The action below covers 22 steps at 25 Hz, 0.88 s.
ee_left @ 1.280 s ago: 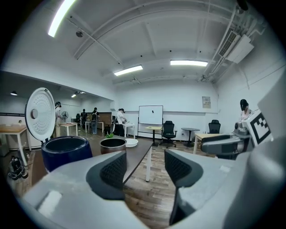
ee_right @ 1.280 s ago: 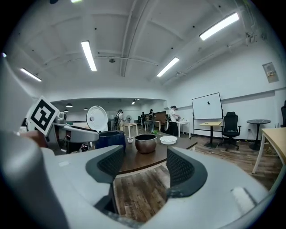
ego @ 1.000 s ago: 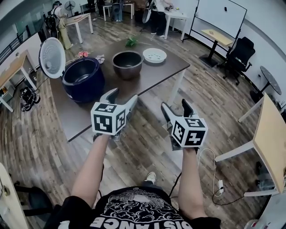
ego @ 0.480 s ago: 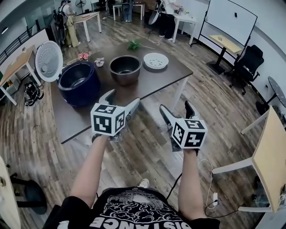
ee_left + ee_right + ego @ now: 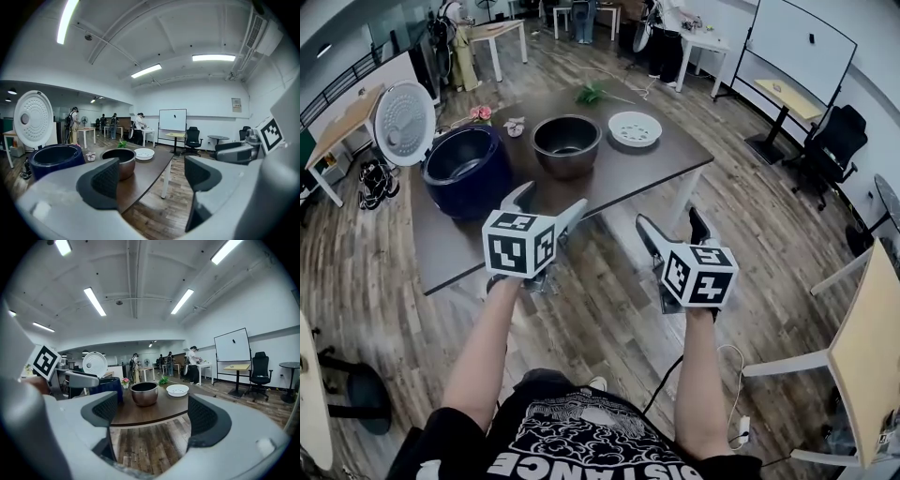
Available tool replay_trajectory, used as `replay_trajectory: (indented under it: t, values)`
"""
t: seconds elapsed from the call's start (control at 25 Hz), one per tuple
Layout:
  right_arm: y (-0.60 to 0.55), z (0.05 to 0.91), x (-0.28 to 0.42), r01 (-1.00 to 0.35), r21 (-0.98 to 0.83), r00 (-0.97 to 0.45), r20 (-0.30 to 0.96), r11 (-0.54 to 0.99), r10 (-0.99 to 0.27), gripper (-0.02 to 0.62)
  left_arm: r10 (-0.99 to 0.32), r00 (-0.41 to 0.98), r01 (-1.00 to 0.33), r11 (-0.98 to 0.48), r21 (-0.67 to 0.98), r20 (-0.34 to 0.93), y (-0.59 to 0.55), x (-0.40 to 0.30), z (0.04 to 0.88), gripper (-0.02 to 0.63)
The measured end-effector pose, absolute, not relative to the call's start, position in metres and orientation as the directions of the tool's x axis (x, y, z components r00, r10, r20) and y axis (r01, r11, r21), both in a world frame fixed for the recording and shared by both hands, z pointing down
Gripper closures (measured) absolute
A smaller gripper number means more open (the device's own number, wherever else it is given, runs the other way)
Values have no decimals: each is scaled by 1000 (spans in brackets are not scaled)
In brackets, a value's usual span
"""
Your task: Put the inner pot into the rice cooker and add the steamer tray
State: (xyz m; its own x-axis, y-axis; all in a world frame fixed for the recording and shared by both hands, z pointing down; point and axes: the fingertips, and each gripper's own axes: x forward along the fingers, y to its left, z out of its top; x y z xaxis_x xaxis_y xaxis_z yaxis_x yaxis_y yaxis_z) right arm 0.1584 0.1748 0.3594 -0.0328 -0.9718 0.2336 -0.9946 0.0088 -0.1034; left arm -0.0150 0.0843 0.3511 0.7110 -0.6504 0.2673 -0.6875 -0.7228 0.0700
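The brown table (image 5: pixel 619 178) runs from near left to far right in the head view. At its left end the dark blue rice cooker (image 5: pixel 467 171) stands upright, close to the left edge, with a strip of bare tabletop between it and the near edge. Its white lid (image 5: pixel 405 123) is swung up on the far left side, inner face toward the person. The well is open to above and only its dark wall shows. Behind the cooker, near the far edge, lies a pink flower (image 5: pixel 478 112), and further right a green plant (image 5: pixel 591 93).

The left gripper (image 5: pixel 549 202) is held in front of the table and overlaps its near edge in the head view. Its jaws have just been opening and stand wide apart, with nothing between them.

The inner pot (image 5: pixel 566 145) sits on the table just right of the cooker, apart from it. It is upright with its mouth up, and only its dark inside shows. It is round, with no long side.

The steamer tray (image 5: pixel 635 128), a shallow white round dish with a dotted floor, lies flat to the right of the pot and a little further back, not touching it.

The right gripper (image 5: pixel 669 222) is over the wooden floor (image 5: pixel 609 309), short of the table's right corner and its white leg (image 5: pixel 680 202). Its jaws have also just been opening and stand wide apart on air alone.

To the right the floor is open as far as a black office chair (image 5: pixel 834 150) and a light-topped table (image 5: pixel 872 366).
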Motion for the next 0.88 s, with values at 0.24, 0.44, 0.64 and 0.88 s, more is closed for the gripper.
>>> replay_trajectory:
  t: [0.24,0.44,0.64,0.88]
  values:
    - [150,361,159,-995,-92,-69,242,48,-968,138,-687,680,-723,-686,80,257,66,-23,351,172]
    - [113,371,151,-993,-85,-106,259,87,-960,139,-703,660,-741,-666,80,264,33,-27,361,170]
    - [65,376,155,-990,-81,-131,272,113,-954,138,-711,651,-751,-655,88,266,-12,-20,365,170]
    - [0,379,162,-987,-90,-152,291,131,-945,138,-709,650,-753,-649,108,275,-72,-8,366,170]
